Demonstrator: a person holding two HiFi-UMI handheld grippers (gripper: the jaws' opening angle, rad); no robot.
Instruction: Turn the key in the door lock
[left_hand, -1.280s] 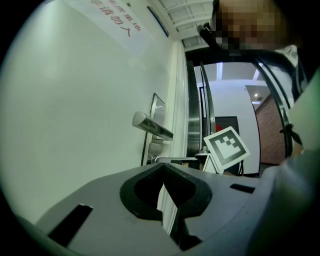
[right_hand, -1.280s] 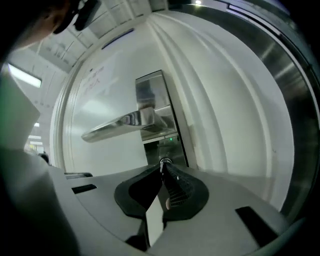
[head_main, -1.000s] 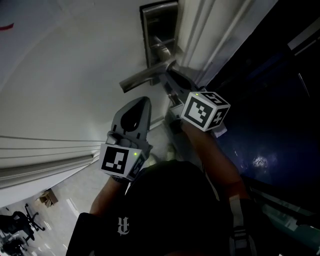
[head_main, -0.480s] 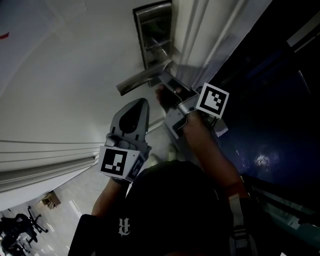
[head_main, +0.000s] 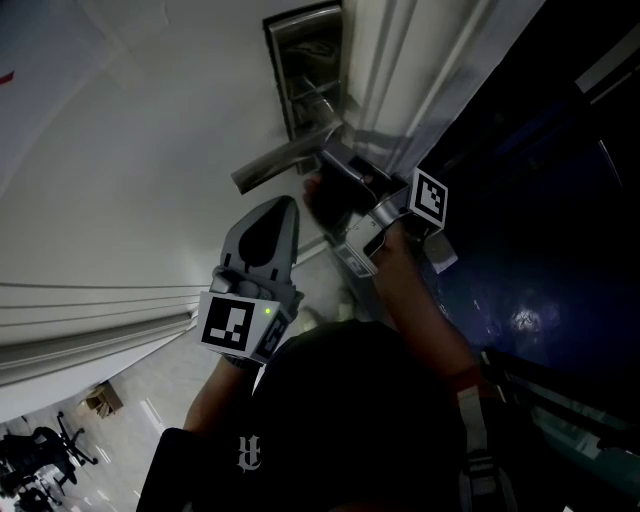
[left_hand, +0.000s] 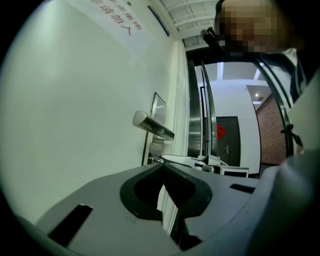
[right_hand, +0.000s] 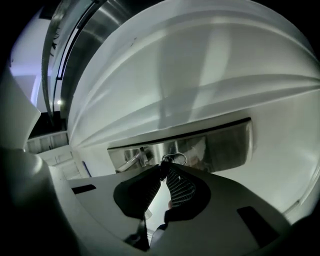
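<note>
Change: the marker cube on the right tongs has rolled. A second ago it showed a broad face; now it shows a narrow, tilted one. The wrist twists with it, and the tips stay planted at the lock plate.
Meaning: that looks like the turn itself under way, the roll of the tongs going into the key. Whether the bolt has thrown yet, no view shows.
Right tongs: in the right gripper view the right tongs are pinched together at the tips on the head of the key. The key ring pokes out just past them.
Key, place: it is seated in the lock plate, just beside the root of the lever handle. From the head view that puts it just under the lever handle.
Key, axis: its long axis runs straight into the lock plate, square to the door and in line with the jaws. The head points back out at the person, and the blade is hidden in the lock.
Left tongs: the left tongs are closed tip to tip with nothing between the jaws, as the left tongs show in their own view. They hover below the lock plate, clear of the lever handle.
</note>
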